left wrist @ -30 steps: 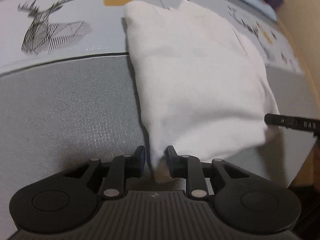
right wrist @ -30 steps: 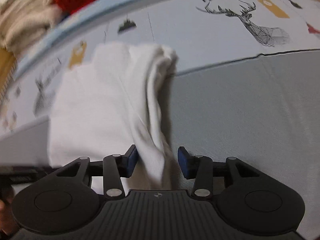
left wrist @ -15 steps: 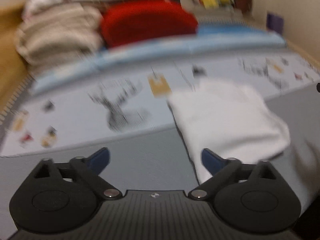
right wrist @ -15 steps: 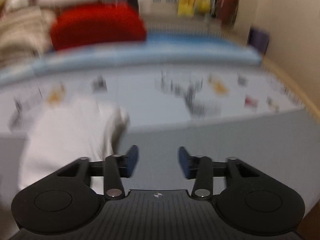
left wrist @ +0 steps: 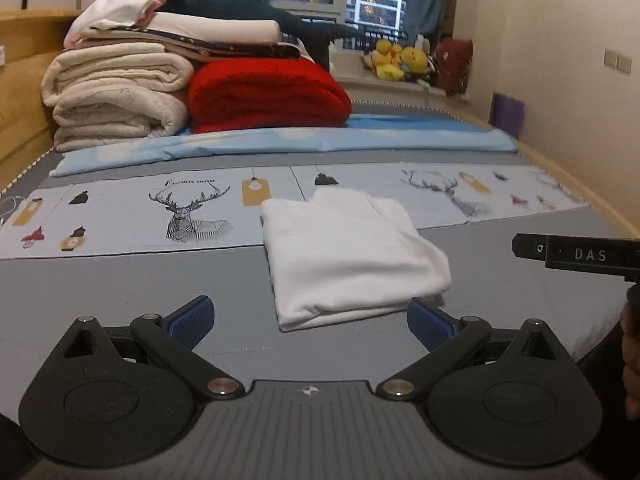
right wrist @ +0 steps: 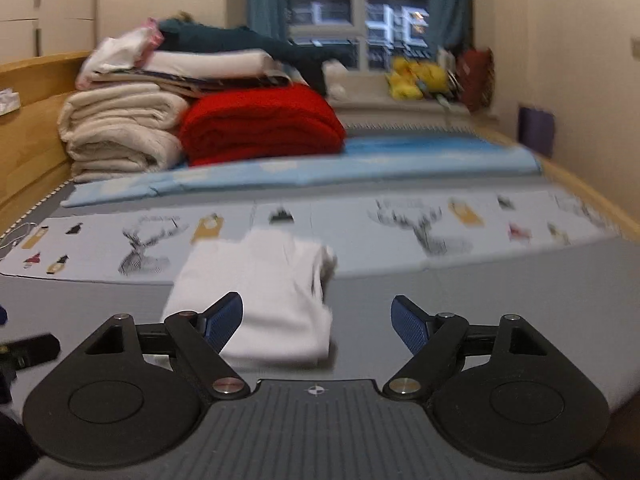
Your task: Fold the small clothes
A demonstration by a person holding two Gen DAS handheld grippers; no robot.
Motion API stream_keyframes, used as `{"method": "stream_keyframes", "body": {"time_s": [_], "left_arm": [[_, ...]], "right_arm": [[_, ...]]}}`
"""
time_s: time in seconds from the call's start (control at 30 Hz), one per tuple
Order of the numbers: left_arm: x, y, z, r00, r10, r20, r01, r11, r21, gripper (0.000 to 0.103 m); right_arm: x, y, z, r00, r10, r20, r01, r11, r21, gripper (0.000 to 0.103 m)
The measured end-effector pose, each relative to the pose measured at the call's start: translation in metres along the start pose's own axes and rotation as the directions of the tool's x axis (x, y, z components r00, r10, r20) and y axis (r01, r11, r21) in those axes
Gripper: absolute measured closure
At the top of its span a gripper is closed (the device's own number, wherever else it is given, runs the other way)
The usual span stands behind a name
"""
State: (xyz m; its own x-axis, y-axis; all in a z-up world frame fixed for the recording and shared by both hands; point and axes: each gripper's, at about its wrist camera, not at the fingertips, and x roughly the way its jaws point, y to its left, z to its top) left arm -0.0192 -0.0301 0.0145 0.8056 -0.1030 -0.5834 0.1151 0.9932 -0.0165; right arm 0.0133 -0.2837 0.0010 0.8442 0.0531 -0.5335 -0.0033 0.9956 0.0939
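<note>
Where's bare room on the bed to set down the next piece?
Bare grey sheet lies left of the folded white garment, below the deer-print strip; more grey lies right of it. The far end is crowded with the red blanket and cream quilts.

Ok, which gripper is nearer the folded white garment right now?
Roughly level, the right maybe slightly nearer. The left gripper sits open just short of the white garment. The right gripper is also open, its left finger overlapping the cloth in view.

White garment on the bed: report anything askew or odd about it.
Nothing stands out. The white garment lies folded in a compact stack on the grey bed cover, with only its right edge slightly uneven.
</note>
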Motion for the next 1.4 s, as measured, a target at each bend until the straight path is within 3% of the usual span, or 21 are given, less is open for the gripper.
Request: {"method": "stream_keyframes", "body": {"time_s": [0.07, 0.13, 0.37, 1.4], "left_arm": [[0.007, -0.001, 0.001, 1.000, 0.016, 0.022, -0.016, 1.000, 0.012, 0.000], [0.019, 0.000, 0.002, 1.000, 0.007, 0.012, -0.008, 1.000, 0.020, 0.000], [0.047, 0.002, 0.004, 0.996, 0.052, -0.078, -0.056, 0.997, -0.058, 0.001], [0.063, -0.010, 0.004, 0.994, 0.008, -0.107, -0.015, 0.998, -0.068, 0.000]], "right_arm": [[0.005, 0.001, -0.003, 0.999, -0.006, -0.044, 0.008, 0.999, 0.039, 0.022], [0.006, 0.005, -0.004, 1.000, -0.013, -0.028, 0.014, 1.000, 0.022, 0.022], [0.019, 0.010, -0.007, 0.998, -0.027, -0.051, 0.026, 1.000, -0.012, 0.022], [0.031, 0.047, -0.012, 0.995, 0.035, -0.090, -0.048, 0.988, -0.146, 0.022]]}}
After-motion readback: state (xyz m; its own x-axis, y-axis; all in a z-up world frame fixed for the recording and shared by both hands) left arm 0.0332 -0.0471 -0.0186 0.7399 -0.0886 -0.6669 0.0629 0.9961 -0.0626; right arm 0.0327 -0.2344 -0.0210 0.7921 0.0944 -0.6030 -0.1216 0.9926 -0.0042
